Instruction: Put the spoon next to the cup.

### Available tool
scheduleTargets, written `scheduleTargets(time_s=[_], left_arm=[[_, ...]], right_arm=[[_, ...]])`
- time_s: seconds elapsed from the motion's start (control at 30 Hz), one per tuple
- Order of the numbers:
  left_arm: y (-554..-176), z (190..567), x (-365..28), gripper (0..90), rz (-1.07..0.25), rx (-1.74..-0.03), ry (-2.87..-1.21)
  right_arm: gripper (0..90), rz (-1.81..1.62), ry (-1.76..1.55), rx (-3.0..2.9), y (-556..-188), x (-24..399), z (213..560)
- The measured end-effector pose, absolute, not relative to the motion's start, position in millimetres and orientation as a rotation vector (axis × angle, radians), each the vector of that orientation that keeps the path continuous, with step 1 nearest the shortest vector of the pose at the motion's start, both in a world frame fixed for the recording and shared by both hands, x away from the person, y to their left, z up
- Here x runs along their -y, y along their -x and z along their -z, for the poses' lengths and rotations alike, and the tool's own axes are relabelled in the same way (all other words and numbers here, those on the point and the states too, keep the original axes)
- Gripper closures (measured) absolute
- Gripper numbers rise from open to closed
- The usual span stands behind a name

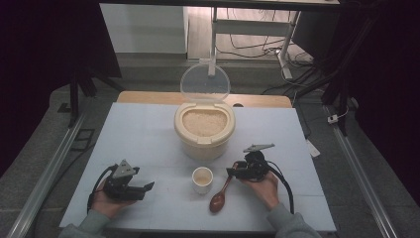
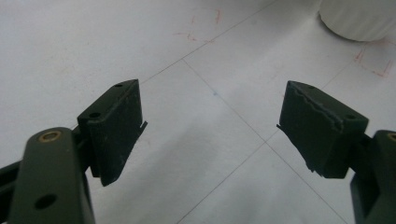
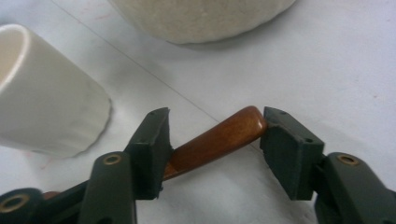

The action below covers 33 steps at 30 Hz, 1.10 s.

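A brown wooden spoon (image 1: pixel 218 200) lies on the white table (image 1: pixel 138 134), bowl toward the front edge, handle pointing up-right. My right gripper (image 1: pixel 233 172) is open with its jaws on either side of the handle end (image 3: pixel 219 140); the right gripper (image 3: pixel 215 135) has the handle lying slantwise in the gap, its tip against one pad. A small white cup (image 1: pixel 202 179) holding rice stands just left of the spoon, and it is the cup (image 3: pixel 42 116) beside the jaws. My left gripper (image 1: pixel 148 187) rests low on the table at the front left; the left gripper (image 2: pixel 212 121) is open and empty.
A cream rice container (image 1: pixel 204 134), full of rice, stands at the table's centre with its clear lid (image 1: pixel 204 82) tipped up behind it. Its rounded base (image 3: pixel 201 18) lies just beyond my right jaws. The cup's base (image 2: pixel 359 18) sits ahead of my left gripper.
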<state>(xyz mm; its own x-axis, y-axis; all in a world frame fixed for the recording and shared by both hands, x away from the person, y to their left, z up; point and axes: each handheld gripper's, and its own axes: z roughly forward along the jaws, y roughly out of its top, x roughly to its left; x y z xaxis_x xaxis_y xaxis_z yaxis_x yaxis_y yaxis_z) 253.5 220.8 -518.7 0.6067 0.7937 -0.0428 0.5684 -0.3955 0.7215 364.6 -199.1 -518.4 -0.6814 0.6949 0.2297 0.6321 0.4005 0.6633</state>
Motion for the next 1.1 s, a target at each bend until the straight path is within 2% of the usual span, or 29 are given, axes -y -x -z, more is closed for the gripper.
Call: scheduleTargets(time_s=[0.37,0.7,1.1], left_arm=[[-252.8,518.0,-221.6,21.1,-0.404,-1.071,-2.107],[-251.2,516.9,-222.1,21.1,-0.408,-1.071,-2.098],[-250.2,514.5,-221.7,21.1,-0.418,-1.062,-2.088]], right_arm=[[39.7,-1.218,-1.168,-2.451,-360.2,210.8,507.8],[42.9,-1.303,-1.031,-2.398,-330.6,248.4,493.6],[42.1,-1.343,-0.970,-2.336,-303.0,290.9,489.4]])
